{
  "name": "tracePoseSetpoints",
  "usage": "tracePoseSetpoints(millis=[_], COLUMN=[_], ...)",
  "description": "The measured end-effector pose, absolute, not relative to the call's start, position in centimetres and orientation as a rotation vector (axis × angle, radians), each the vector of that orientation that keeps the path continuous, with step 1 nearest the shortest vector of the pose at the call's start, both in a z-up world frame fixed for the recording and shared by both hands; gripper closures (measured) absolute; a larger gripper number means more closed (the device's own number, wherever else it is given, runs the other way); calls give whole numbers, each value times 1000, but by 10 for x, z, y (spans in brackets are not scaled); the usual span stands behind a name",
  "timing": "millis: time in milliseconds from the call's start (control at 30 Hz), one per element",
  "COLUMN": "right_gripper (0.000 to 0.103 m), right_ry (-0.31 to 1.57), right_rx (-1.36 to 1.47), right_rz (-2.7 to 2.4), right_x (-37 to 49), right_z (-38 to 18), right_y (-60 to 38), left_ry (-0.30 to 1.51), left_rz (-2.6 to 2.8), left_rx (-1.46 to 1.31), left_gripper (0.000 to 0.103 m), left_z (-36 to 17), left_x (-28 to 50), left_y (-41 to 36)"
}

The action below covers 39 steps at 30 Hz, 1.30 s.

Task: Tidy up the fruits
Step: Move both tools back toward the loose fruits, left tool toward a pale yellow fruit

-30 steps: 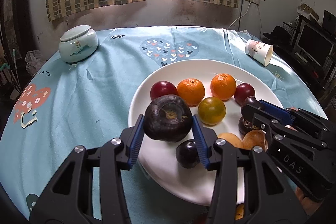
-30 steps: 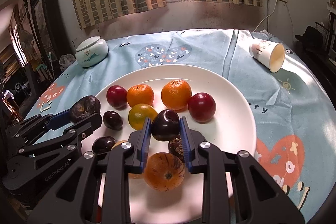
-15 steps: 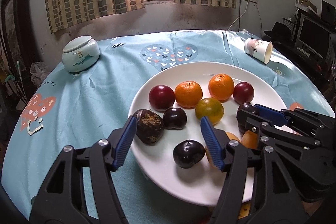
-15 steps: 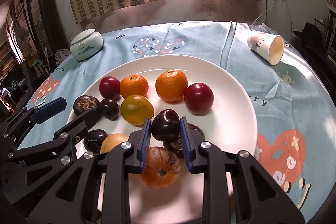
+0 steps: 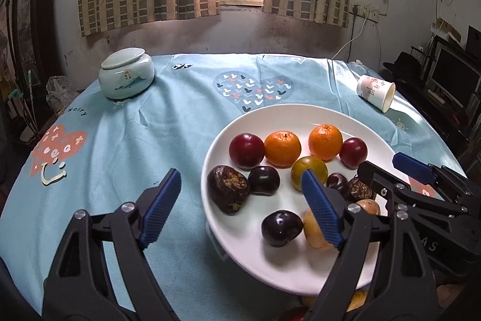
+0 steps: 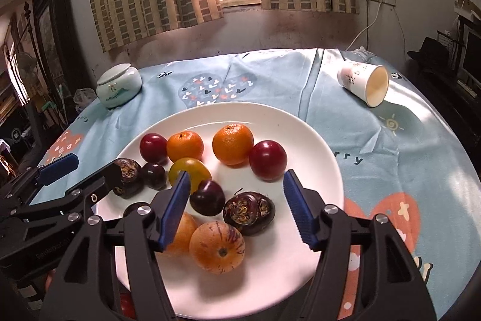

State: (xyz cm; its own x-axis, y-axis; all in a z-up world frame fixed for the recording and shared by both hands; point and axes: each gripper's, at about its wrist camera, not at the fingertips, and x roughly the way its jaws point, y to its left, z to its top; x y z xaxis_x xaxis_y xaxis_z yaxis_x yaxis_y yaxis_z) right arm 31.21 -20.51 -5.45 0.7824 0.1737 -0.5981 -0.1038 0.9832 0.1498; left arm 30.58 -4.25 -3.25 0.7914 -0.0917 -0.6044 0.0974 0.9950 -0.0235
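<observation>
A white plate (image 5: 300,116) (image 6: 315,158) holds several fruits: two oranges, two red plums, a yellow-green citrus (image 6: 188,172), dark plums and brown wrinkled fruits. My left gripper (image 5: 243,205) is open and empty above the plate's left edge, near a brown wrinkled fruit (image 5: 228,189). My right gripper (image 6: 237,208) is open and empty over a dark plum (image 6: 208,197) and another brown fruit (image 6: 249,212), with a striped orange fruit (image 6: 217,247) below it. Each gripper shows in the other's view.
A lidded pale-green ceramic jar (image 5: 126,77) (image 6: 118,84) stands at the back left on the blue tablecloth. A paper cup (image 5: 375,92) (image 6: 362,83) lies on its side at the back right. More fruit peeks out below the plate's near rim (image 5: 354,301).
Both grippers have opened. The left let the brown wrinkled fruit down at the plate's left edge. The right released the dark plum onto the plate. Both have drawn back a little.
</observation>
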Motion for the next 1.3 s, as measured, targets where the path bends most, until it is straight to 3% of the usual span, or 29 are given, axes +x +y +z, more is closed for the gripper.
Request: tracePoseSetpoints(millis=[167, 233, 300, 633, 733, 1300], right_gripper=[36, 25, 8, 5, 4, 1], right_ry=[611, 585, 546, 571, 546, 564], right_rx=[138, 166, 197, 312, 340, 429], right_rz=[158, 169, 167, 126, 108, 100], right_x=[300, 289, 276, 193, 177, 150], right_z=[-34, -24, -16, -41, -39, -49], right_y=[-209, -212, -215, -252, -262, -279], left_ry=[623, 594, 569, 569, 607, 715], left_rz=[-112, -116, -118, -98, -82, -329], left_rx=[-2, -8, -2, 42, 52, 194], left_gripper=[18, 16, 16, 12, 5, 5], left_z=[-19, -7, 2, -14, -33, -67], left_x=[299, 291, 282, 214, 191, 123], left_y=[-42, -39, -38, -14, -1, -29])
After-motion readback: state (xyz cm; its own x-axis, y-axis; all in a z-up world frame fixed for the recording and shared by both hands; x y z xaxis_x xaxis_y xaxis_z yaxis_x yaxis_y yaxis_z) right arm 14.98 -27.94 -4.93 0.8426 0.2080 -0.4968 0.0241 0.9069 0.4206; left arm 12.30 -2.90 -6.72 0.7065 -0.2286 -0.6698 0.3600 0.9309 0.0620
